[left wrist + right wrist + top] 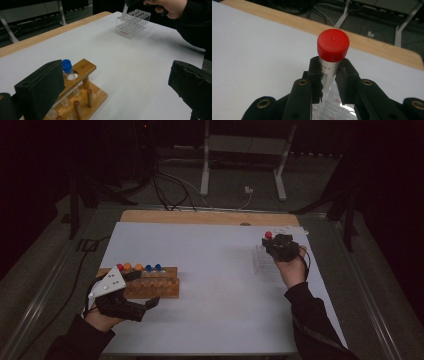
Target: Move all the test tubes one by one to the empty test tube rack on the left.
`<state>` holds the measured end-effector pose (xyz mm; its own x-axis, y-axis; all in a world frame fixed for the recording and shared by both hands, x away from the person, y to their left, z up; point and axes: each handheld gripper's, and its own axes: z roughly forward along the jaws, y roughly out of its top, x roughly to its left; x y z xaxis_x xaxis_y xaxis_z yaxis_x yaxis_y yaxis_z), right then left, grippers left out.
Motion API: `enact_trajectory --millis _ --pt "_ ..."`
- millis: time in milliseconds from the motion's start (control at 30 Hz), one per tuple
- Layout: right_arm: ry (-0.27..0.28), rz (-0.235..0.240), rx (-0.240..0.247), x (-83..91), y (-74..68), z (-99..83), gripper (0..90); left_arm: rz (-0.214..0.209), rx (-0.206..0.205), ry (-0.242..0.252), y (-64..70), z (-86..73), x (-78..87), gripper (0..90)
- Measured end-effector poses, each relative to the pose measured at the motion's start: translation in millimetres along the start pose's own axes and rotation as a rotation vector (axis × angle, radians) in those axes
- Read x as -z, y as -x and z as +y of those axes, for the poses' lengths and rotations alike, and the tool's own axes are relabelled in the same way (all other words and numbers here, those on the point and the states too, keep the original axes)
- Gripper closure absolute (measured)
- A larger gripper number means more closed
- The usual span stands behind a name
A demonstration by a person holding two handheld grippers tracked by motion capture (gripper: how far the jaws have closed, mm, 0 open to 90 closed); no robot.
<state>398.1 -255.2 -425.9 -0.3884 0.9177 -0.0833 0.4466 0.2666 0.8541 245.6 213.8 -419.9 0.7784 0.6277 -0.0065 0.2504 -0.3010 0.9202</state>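
Observation:
A wooden rack (167,293) at the table's left holds several capped tubes: a red one (119,267), orange ones and blue ones. My left gripper (146,288) is open at the rack's near side, its jaws wide apart (115,90). A blue-capped tube (67,66) stands in the wooden rack (86,67) just beside the left jaw. At the far right, my right gripper (280,245) is shut on a red-capped tube (333,45), held upright over a clear plastic rack (261,262). The tube's lower end is above the clear rack (132,23).
A white sheet (215,285) covers the table, with a bare wooden strip (200,216) along the far edge. A small white item (292,230) lies at the far right corner. Cables and a metal stand (205,170) are on the floor behind.

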Motion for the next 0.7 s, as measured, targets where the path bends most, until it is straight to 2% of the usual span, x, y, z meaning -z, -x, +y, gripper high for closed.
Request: enact_trajectory --millis 200,300,533,700 --pt "0.040 0.008 0.023 22.3 -4.2 8.2 74.7 -0.010 -0.009 0.000 2.1 6.1 -1.0 1.2" --pt "0.054 0.031 0.037 31.4 -9.1 9.8 74.8 -0.016 -0.006 0.000 3.1 8.2 -4.1 1.2" --pt "0.051 0.114 0.070 44.1 -30.8 3.0 74.7 -0.039 0.000 -0.011 6.5 11.1 -16.2 1.2" --pt "0.041 0.187 0.108 50.5 -53.3 -7.0 74.8 -0.065 -0.012 -0.020 11.6 15.4 -26.8 1.2"
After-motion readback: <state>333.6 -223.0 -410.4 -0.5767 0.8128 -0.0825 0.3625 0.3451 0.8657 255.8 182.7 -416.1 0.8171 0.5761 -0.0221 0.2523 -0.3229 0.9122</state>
